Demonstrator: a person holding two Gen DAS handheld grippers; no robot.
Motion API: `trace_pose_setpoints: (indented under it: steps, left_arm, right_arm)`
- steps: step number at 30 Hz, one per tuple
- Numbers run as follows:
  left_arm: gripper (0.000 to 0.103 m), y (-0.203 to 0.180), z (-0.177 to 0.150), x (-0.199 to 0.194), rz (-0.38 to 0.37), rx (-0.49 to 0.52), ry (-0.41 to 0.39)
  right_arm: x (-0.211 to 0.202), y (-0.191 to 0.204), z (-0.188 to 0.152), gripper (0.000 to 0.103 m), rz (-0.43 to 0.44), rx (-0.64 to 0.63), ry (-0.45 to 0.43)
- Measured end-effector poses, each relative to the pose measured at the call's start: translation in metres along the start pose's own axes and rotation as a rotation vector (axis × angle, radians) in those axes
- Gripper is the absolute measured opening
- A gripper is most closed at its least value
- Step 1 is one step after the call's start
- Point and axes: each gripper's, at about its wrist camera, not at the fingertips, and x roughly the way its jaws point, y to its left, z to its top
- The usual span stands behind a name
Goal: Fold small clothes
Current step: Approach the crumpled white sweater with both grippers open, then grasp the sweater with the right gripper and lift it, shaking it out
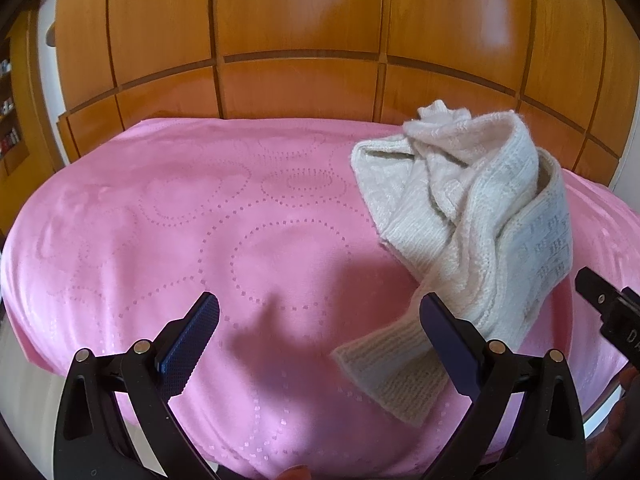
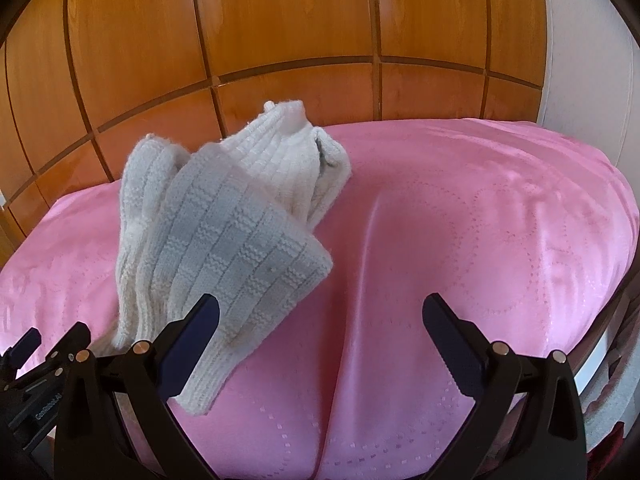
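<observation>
A crumpled white knitted garment point(image 1: 472, 216) lies bunched on the pink blanket point(image 1: 200, 220), right of centre in the left wrist view and left of centre in the right wrist view point(image 2: 224, 248). My left gripper point(image 1: 320, 320) is open and empty, just above the blanket; one garment end lies beside its right finger point(image 1: 448, 332). My right gripper point(image 2: 320, 320) is open and empty; the garment's near end lies at its left finger point(image 2: 192, 340). The right gripper's tip point(image 1: 600, 300) shows at the right edge of the left wrist view.
The pink blanket point(image 2: 480, 220) covers a bed. A wooden panelled wardrobe point(image 1: 300, 40) stands right behind it. A shelf nook point(image 1: 8, 120) is at far left. A raised crease point(image 2: 360, 280) runs down the blanket between the right gripper's fingers.
</observation>
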Motion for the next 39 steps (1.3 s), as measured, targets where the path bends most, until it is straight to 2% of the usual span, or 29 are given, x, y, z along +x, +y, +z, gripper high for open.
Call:
trace_pose_setpoints:
  steps: [7, 12, 15, 16, 17, 18, 20, 22, 26, 28, 29, 30, 31, 32, 33, 36, 39]
  left_arm:
    - [0.099, 0.011, 0.003, 0.006, -0.017, -0.031, 0.006]
    - [0.099, 0.017, 0.010, -0.003, -0.105, -0.040, -0.021]
    - [0.099, 0.013, 0.019, -0.013, -0.177, -0.013, -0.041]
    - [0.099, 0.009, 0.022, -0.016, -0.207, -0.003, -0.048]
    - [0.099, 0.006, 0.026, -0.018, -0.239, 0.005, -0.054]
    - [0.099, 0.000, 0.032, -0.020, -0.278, 0.015, -0.059]
    - [0.098, -0.010, 0.040, -0.020, -0.333, 0.032, -0.058]
    - [0.084, -0.024, 0.049, -0.016, -0.390, 0.050, -0.045]
    - [0.082, -0.049, 0.057, 0.004, -0.431, 0.088, 0.007]
    - [0.068, -0.058, 0.059, 0.018, -0.436, 0.102, 0.045]
    - [0.058, -0.062, 0.061, 0.027, -0.455, 0.095, 0.084]
    - [0.040, -0.065, 0.061, 0.033, -0.473, 0.088, 0.107]
    - [0.031, -0.066, 0.061, 0.038, -0.492, 0.085, 0.128]
    - [0.016, -0.068, 0.062, 0.043, -0.496, 0.085, 0.147]
    - [0.006, -0.068, 0.062, 0.046, -0.511, 0.083, 0.164]
    - [0.005, -0.055, 0.079, 0.041, -0.589, 0.038, 0.137]
    - [0.005, -0.017, 0.115, 0.030, -0.572, -0.024, 0.035]
  right_arm:
    - [0.008, -0.011, 0.010, 0.101, 0.054, 0.044, 0.017]
    - [0.015, 0.001, 0.026, 0.099, 0.146, -0.014, -0.006]
    - [0.026, 0.010, 0.036, 0.088, 0.222, -0.041, 0.006]
    - [0.031, 0.014, 0.039, 0.081, 0.253, -0.050, 0.018]
    - [0.036, 0.018, 0.041, 0.067, 0.276, -0.071, 0.031]
    - [0.040, 0.021, 0.044, 0.059, 0.286, -0.091, 0.042]
    - [0.045, 0.025, 0.046, 0.020, 0.295, -0.131, 0.070]
    - [0.042, 0.021, 0.047, 0.013, 0.276, -0.154, 0.066]
    - [0.033, -0.006, 0.055, 0.010, 0.225, -0.168, 0.039]
    - [0.031, -0.024, 0.063, 0.010, 0.156, -0.173, 0.006]
    - [0.031, -0.033, 0.067, 0.010, 0.125, -0.167, -0.006]
    - [0.032, -0.045, 0.072, 0.010, 0.084, -0.156, -0.021]
    - [0.033, -0.058, 0.078, 0.009, 0.051, -0.139, -0.031]
    - [0.036, -0.072, 0.084, 0.009, 0.012, -0.120, -0.039]
    - [0.038, -0.082, 0.088, 0.009, -0.016, -0.111, -0.044]
    - [0.050, -0.118, 0.104, 0.009, -0.130, -0.078, -0.055]
    - [0.066, -0.153, 0.126, 0.009, -0.250, -0.036, -0.062]
